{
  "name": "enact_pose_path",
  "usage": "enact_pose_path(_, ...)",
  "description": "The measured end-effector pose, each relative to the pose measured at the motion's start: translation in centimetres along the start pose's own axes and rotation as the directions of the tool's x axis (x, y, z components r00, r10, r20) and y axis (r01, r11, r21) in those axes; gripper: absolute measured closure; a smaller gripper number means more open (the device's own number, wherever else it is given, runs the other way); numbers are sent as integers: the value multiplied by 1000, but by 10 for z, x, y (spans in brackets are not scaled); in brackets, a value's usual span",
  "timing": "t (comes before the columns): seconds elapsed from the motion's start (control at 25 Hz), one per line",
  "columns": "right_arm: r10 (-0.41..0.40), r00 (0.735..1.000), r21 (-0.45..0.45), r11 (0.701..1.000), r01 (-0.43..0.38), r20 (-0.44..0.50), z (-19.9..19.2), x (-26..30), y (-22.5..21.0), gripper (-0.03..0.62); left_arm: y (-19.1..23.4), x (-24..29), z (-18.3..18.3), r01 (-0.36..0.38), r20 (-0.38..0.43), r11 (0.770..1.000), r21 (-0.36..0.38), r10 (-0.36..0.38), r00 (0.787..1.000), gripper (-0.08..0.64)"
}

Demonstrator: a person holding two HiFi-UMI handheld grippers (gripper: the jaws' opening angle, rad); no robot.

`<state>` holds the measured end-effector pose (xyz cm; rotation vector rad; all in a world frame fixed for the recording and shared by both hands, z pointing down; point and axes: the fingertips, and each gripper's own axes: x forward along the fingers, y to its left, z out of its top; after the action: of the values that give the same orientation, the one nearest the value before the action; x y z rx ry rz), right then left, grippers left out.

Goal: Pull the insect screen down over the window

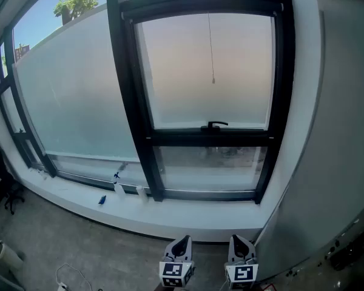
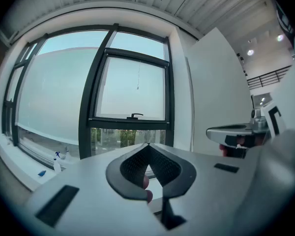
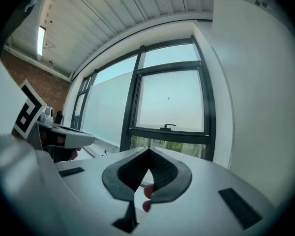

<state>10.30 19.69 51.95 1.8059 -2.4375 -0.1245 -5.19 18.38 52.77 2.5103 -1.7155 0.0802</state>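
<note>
Black-framed window (image 1: 182, 77) looks uncovered, the screen apparently rolled away at its top. Its cord (image 1: 211, 47) hangs untouched over the window's upper half. Left gripper (image 1: 181, 240) and right gripper (image 1: 240, 239) wait clenched and empty, well below the window. All the pulling is left.

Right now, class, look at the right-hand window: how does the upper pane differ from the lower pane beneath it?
The upper pane is tall and looks pale and milky; the lower pane is a short strip showing greenery outside. A thin pull cord hangs in front of the upper pane and a black handle sits at its bottom rail; the lower pane has neither. Both sit in black frames.
</note>
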Motion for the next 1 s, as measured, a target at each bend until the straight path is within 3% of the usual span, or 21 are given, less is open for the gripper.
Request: enact_pose_path(1.0, -15, 1000, -24, 1000, 15, -20, -11, 23, 11, 589, 32, 11, -20, 12, -20, 999, 35, -12, 1000, 557)
